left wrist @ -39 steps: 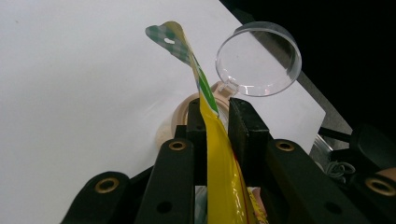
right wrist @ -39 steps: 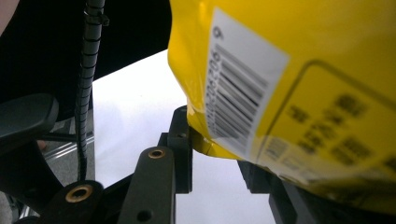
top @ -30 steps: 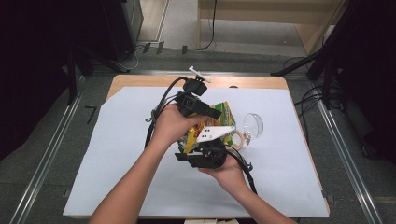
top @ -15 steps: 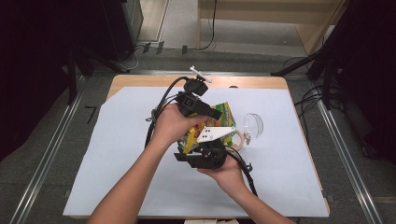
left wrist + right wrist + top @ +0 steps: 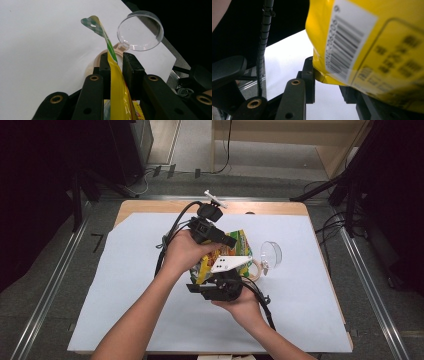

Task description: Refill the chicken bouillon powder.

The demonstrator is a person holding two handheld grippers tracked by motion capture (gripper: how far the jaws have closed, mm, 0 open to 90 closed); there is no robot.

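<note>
Both grippers hold a yellow and green snack bag (image 5: pixel 241 241) up over the white sheet. My left gripper (image 5: pixel 116 57) is shut on the bag's thin edge (image 5: pixel 120 92), just below its green checked top seal. In the high view the left gripper (image 5: pixel 226 240) is at the bag's far side and the right gripper (image 5: pixel 220 272) at its near side. My right gripper (image 5: pixel 328 75) is shut on the bag's lower corner, beside the barcode (image 5: pixel 347 42). A beige jar (image 5: pixel 100 58) with its clear lid (image 5: pixel 140 31) flipped open stands just beyond the bag.
A white sheet (image 5: pixel 125 285) covers most of the wooden table (image 5: pixel 150 206). The jar (image 5: pixel 256 269) and its clear lid (image 5: pixel 271 254) sit right of the bag. Cables trail from both grippers, and dark stands surround the table.
</note>
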